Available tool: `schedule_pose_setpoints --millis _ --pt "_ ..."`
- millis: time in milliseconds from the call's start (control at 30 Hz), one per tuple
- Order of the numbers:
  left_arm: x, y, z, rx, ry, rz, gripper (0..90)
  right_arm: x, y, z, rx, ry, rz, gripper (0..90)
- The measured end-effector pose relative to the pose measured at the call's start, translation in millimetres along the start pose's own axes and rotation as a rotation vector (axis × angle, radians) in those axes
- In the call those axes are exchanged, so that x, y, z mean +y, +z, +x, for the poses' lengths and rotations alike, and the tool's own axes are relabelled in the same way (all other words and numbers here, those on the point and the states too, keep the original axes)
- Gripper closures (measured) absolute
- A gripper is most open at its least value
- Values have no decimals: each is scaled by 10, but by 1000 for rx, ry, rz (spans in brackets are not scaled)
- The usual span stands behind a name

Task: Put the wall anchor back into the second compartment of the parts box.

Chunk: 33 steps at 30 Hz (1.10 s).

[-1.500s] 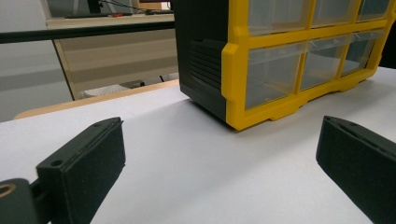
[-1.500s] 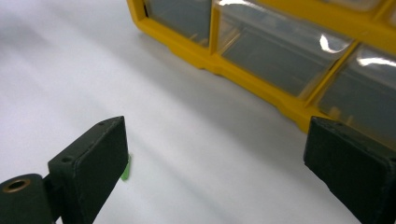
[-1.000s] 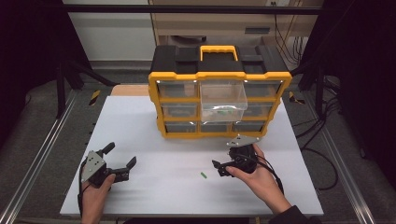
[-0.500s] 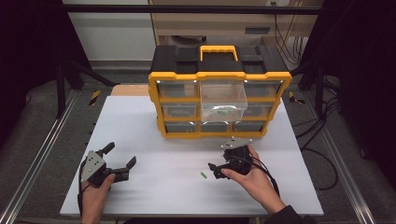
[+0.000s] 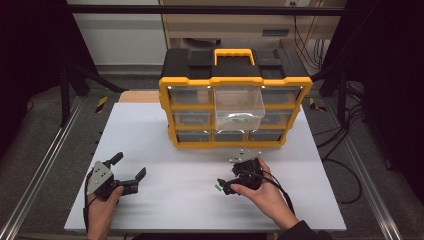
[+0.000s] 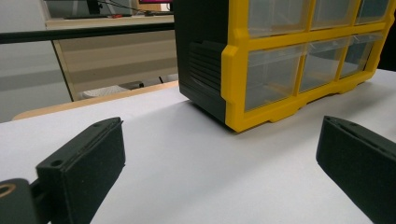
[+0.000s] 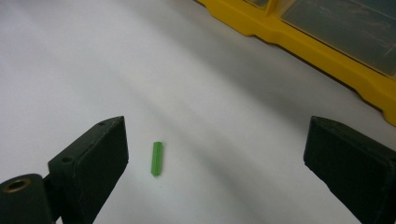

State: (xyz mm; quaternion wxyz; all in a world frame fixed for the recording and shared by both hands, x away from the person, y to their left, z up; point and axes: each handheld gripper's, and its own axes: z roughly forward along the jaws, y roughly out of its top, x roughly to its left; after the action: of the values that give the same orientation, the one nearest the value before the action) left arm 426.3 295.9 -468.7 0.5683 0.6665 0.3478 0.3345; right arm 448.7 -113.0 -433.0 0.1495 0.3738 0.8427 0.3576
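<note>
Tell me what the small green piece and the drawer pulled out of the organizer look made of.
Green piece: likely plastic, matte, with uniform colour and a moulded, stick-like shape. Pulled-out drawer: clear, glossy plastic by its look; the contents and cabinet frame show through its walls. Neither can be confirmed by sight alone.

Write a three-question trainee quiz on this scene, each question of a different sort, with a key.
1. True or false: the right hand-held gripper is shut on the green peg.
2. Which drawer of the yellow organiser is pulled out? A) top left B) top middle C) bottom right
3. Fill in: the left hand-held gripper rests on the white ____, holding nothing.

Key
1. False: its jaws stand wide open, with the peg lying on the table between them, nearer the left jaw in the right gripper view.
2. B: the pulled-out drawer sits in the top row, middle.
3. table
</note>
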Motion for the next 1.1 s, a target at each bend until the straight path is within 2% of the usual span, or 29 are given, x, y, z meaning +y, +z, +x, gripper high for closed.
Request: schedule_pose_setpoints --millis 333,600,633,700,833,867,933,1033,1100 --pt "0 -9 10 4 -2 0 10 37 120 121 13 -32 18 73" --pt "-1 -2 9 1 -2 0 10 29 196 192 25 -39 48 85" --pt "-1 -2 10 2 -2 0 10 29 203 209 27 -21 57 93" --pt "-2 0 9 1 -2 1 10 25 212 213 34 -34 69 99" --pt "-1 2 6 -1 -2 0 10 23 217 217 32 -39 79 154" --pt "-1 2 6 -1 -2 1 10 29 217 230 24 -19 87 171" --pt "-2 2 7 -1 -3 0 10 29 224 215 24 -38 85 202" --pt "-3 4 9 -1 -5 -1 10 53 226 238 15 -7 90 251" --pt "-3 4 8 -1 -4 0 10 59 237 242 18 -22 85 279"
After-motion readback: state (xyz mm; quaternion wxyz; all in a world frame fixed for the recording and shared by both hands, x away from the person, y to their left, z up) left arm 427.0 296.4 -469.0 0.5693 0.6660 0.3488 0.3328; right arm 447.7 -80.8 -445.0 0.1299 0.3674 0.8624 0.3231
